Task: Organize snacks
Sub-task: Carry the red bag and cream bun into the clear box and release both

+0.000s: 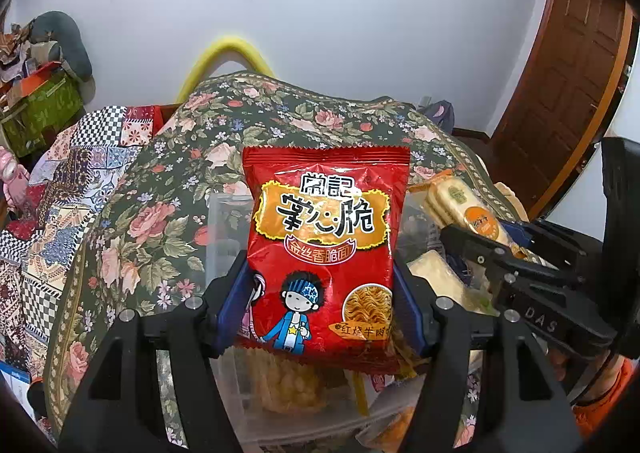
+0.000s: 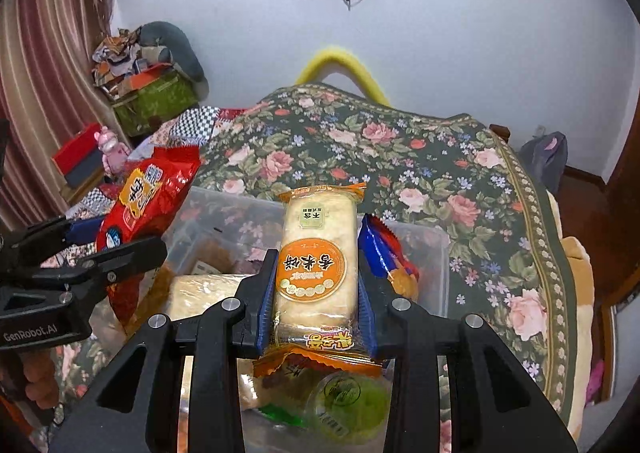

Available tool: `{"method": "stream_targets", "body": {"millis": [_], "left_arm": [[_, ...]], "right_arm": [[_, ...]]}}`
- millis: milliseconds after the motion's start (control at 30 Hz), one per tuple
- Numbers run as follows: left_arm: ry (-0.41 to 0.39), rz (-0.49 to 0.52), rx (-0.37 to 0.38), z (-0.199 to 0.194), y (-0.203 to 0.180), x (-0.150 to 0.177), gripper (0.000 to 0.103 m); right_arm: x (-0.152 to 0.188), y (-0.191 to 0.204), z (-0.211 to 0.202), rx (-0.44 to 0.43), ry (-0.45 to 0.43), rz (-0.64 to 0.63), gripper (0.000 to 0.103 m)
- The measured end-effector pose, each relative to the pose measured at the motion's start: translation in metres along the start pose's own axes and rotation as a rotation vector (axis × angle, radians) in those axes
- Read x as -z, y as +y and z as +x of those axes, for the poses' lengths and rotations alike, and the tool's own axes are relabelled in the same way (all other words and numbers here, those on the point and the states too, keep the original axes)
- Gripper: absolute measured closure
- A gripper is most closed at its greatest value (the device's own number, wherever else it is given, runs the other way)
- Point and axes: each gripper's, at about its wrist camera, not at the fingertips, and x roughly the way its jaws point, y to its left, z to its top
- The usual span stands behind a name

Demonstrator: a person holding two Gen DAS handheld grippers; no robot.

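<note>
My left gripper [image 1: 322, 289] is shut on a red noodle snack bag [image 1: 324, 237] and holds it upright above a clear plastic bin [image 1: 224, 221]. It also shows in the right wrist view [image 2: 148, 201] at the left. My right gripper [image 2: 316, 293] is shut on a rice cracker pack with an orange label [image 2: 316, 265], held above the same bin [image 2: 432, 249]. That pack shows in the left wrist view [image 1: 464, 209] at the right. The bin holds several other snacks, among them a blue packet [image 2: 380, 253] and a green jelly cup [image 2: 352, 401].
The bin sits on a floral cloth [image 2: 400, 149] over a table. A patchwork cloth [image 1: 72, 173] lies to the left. Boxes and clutter [image 2: 152, 93] stand by the curtain at far left. A wooden door [image 1: 572, 73] is at the right.
</note>
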Motion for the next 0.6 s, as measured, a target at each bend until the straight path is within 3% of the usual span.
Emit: {"method": "stream_targets", "body": {"millis": [300,600], "left_arm": [[0.006,0.028,-0.032,0.000,-0.004,-0.001,0.035],[-0.032,0.042,-0.008,-0.039,-0.005,0.010,0.034]], "right_arm": [[0.000,-0.001,-0.001,0.011,0.009,-0.017,0.064],[0.007,0.002,-0.037,0.014,-0.047,-0.050,0.064]]}}
